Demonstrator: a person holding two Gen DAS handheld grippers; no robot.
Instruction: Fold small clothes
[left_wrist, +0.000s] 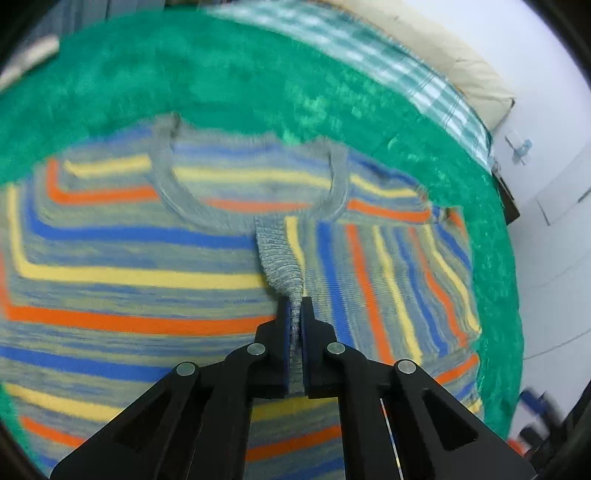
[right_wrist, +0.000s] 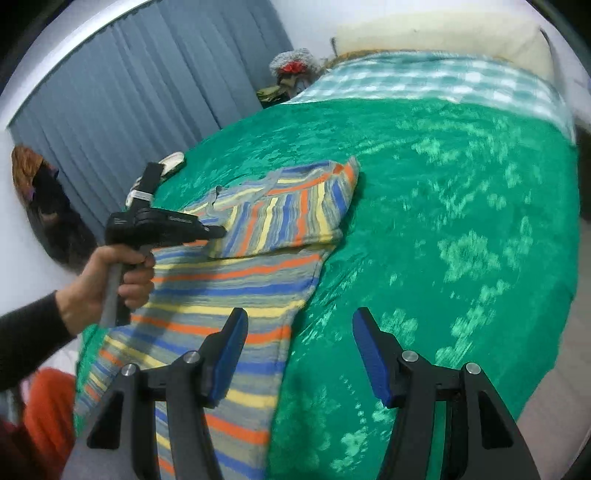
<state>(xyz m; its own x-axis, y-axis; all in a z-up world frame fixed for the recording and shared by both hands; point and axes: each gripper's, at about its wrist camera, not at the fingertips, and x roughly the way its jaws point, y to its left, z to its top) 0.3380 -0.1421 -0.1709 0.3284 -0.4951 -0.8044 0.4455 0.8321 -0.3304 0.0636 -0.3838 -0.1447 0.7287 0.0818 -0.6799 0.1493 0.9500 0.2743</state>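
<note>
- Left tool (left_wrist: 294, 314) pinches the grey cuff (left_wrist: 280, 254) of the sweater (left_wrist: 129, 266) (sleeve folded over the body).
- Right tool (right_wrist: 300, 354) is spread above the bed (right_wrist: 443, 221).

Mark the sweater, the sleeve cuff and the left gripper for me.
sweater (right_wrist: 229, 284): right wrist view, striped body panel on the bed.
sleeve cuff (left_wrist: 280, 258): left wrist view, grey ribbed band ahead of the fingers.
left gripper (left_wrist: 294, 306): left wrist view, between the fingertips, shut on the cuff.

Blue-yellow-orange striped sweater (left_wrist: 147, 266), green blanket (right_wrist: 443, 221)
</note>
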